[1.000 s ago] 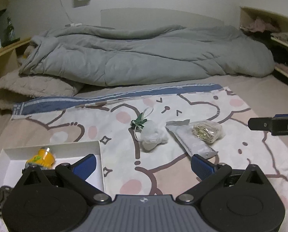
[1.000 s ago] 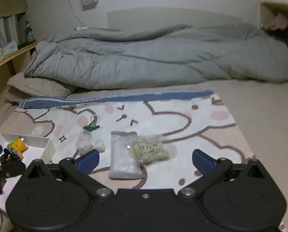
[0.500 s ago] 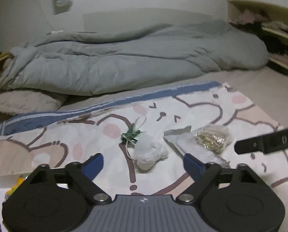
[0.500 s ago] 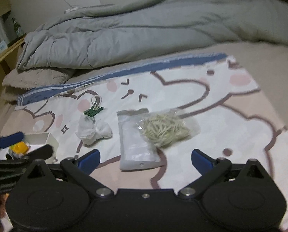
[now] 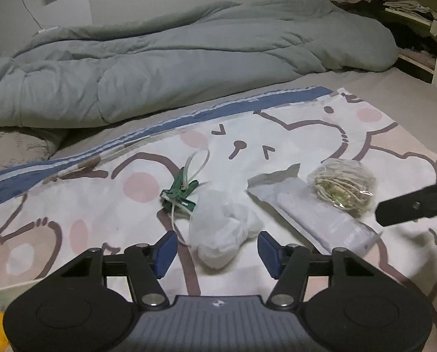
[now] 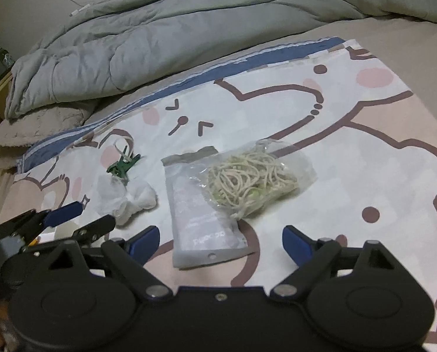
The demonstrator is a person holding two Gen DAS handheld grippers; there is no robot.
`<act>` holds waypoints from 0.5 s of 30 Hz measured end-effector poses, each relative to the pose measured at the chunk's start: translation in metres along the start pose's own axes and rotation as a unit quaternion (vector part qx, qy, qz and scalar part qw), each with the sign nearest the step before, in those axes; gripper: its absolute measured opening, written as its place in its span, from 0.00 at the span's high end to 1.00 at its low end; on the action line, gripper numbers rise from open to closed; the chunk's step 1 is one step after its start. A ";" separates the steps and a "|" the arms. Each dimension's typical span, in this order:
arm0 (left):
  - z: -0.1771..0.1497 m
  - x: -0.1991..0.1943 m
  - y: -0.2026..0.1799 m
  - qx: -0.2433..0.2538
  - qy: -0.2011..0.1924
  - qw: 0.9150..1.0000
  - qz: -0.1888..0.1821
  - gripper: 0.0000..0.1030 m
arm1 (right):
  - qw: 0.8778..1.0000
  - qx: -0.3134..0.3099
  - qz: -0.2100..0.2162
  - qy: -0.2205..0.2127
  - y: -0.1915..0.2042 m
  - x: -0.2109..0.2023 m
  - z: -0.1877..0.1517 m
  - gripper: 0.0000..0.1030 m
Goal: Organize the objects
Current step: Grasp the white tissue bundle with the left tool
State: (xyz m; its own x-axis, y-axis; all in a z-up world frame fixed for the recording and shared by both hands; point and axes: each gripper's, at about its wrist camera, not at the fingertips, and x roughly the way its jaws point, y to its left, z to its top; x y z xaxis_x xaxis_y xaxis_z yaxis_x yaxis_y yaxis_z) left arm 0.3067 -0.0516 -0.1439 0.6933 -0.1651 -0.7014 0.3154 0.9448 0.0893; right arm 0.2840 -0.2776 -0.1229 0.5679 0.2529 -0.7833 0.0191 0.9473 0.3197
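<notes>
The left gripper (image 5: pixel 217 250) fingers, just narrowing, bracket the crumpled white bag (image 5: pixel 222 228) untouched. The right gripper (image 6: pixel 218 242) fingers, wide, empty, straddle the grey pouch (image 6: pixel 202 211); print unreadable.

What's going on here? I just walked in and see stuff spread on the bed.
A person is sorting small items with two hand-held tongs. The left tongs, which have just been closing, frame the crumpled white bag without gripping it. The right tongs hang open over the flat grey pouch. Nothing is held yet.
</notes>
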 end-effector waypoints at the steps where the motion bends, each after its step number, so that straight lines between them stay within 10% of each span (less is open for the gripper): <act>1: 0.002 0.005 0.000 0.001 0.005 1.000 0.000 0.44 | 1.000 0.003 -0.001 0.000 -0.001 0.001 0.000 0.12; 4: 0.004 0.017 0.003 -0.019 0.037 0.999 0.000 0.79 | 1.000 0.006 0.004 0.003 -0.001 0.006 0.001 0.12; 7: 0.000 0.014 0.007 -0.048 0.046 0.998 -0.009 0.91 | 1.000 -0.006 0.006 0.011 0.003 0.014 0.000 0.13; 15: -0.011 -0.018 0.015 -0.100 0.070 0.992 -0.013 0.96 | 0.999 -0.020 -0.005 0.038 0.014 0.039 -0.010 0.14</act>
State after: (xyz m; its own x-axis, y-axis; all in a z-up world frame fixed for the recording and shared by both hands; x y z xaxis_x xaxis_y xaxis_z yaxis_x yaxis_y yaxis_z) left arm 0.2919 -0.0312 -0.1378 0.5846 -0.1627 -0.7948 0.1878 0.9802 -0.0625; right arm 0.2982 -0.2528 -0.1542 0.5035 0.2559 -0.8252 -0.0093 0.9567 0.2909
